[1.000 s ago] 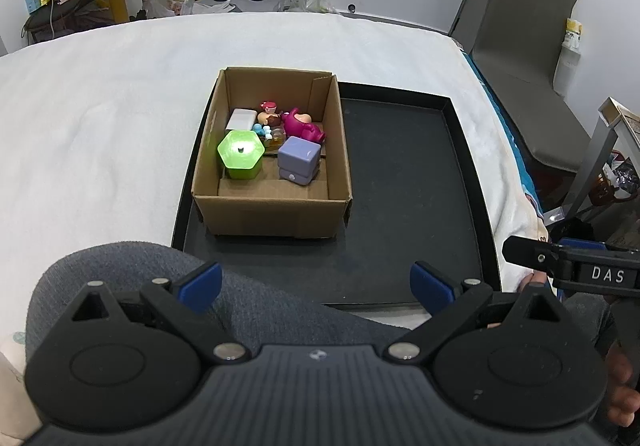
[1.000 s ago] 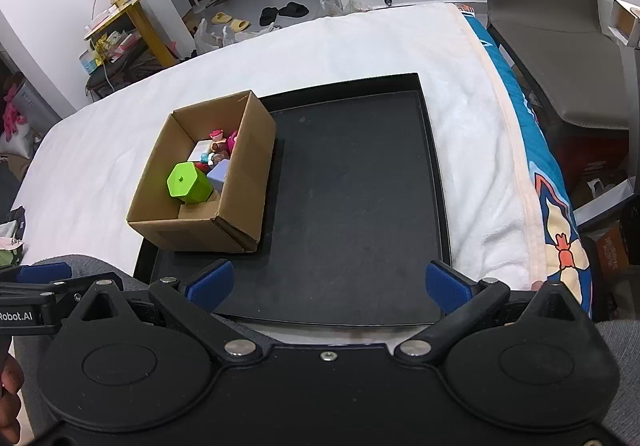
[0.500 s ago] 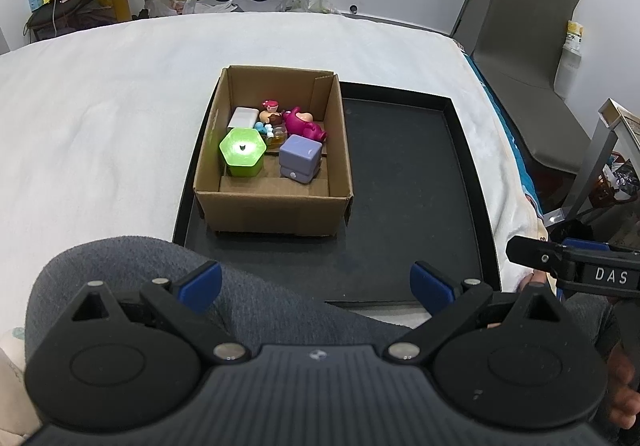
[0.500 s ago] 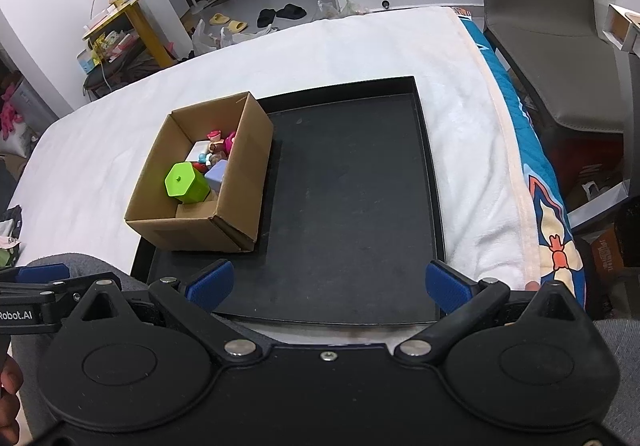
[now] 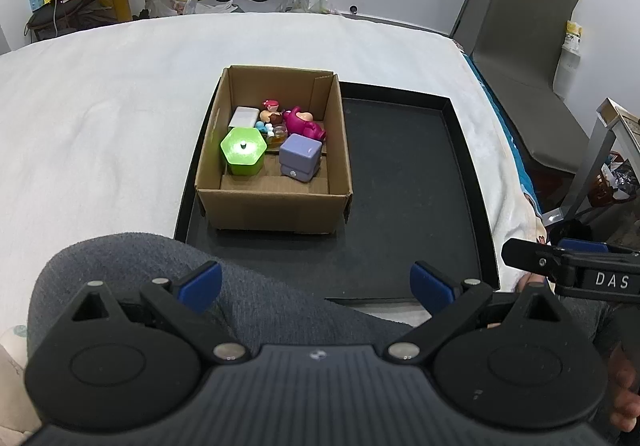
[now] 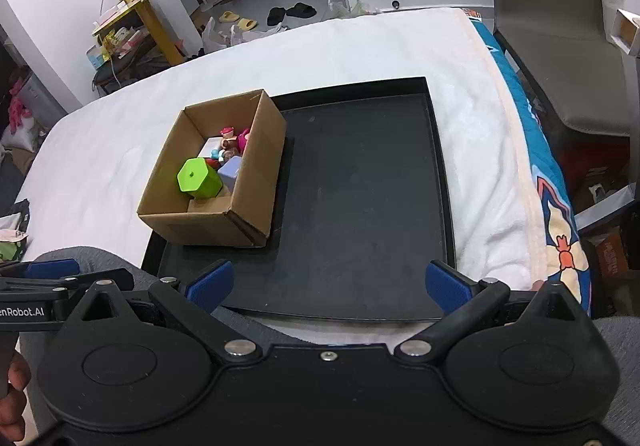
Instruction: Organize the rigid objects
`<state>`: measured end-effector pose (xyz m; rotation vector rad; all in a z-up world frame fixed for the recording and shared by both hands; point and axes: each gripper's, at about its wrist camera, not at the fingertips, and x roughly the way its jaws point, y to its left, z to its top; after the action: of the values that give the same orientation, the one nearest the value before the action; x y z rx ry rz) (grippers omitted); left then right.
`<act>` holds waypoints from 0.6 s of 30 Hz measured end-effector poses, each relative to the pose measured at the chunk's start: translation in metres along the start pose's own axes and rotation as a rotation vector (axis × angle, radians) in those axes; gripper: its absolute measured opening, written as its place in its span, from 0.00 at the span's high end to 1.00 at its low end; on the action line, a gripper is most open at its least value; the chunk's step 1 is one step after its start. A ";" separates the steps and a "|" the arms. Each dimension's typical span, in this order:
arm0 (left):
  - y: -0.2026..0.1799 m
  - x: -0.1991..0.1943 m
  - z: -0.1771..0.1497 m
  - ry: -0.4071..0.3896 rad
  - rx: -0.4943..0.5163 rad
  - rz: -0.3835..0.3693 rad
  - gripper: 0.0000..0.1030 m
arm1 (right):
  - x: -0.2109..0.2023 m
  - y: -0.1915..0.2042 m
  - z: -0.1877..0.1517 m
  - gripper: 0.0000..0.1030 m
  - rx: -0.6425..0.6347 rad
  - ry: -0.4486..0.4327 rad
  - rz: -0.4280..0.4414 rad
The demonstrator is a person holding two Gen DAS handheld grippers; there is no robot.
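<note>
2 grippers: left gripper (image 5: 316, 284) and right gripper (image 6: 326, 286), jaws spread wide, empty, near the tray's front edge.
Tray (image 6: 360, 186): black, on white bedding (image 5: 100, 106).
Cardboard box (image 5: 274, 206): tray's left part.
Contents: green hexagonal container (image 5: 243, 150), lilac cube (image 5: 300, 156), magenta figure (image 5: 304, 124).

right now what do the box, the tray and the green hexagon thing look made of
Box: brown corrugated cardboard, matte, with folded flaps and raw edges.
Tray: black, matte, thin raised rim; plastic or coated board, can't tell.
Green hexagon container: likely hard plastic, smooth with a slight sheen.
</note>
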<state>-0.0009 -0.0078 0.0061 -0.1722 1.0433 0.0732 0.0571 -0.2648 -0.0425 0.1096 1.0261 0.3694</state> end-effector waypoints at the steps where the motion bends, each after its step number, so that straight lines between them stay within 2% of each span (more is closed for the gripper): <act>1: 0.000 0.000 0.000 0.000 0.000 0.001 0.03 | 0.000 0.001 0.000 0.00 -0.002 0.001 -0.002; 18: 0.002 -0.001 -0.001 0.002 -0.007 -0.014 0.03 | 0.002 0.003 0.000 0.00 -0.004 0.006 -0.006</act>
<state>-0.0023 -0.0061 0.0065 -0.1865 1.0435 0.0639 0.0573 -0.2614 -0.0438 0.1017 1.0316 0.3665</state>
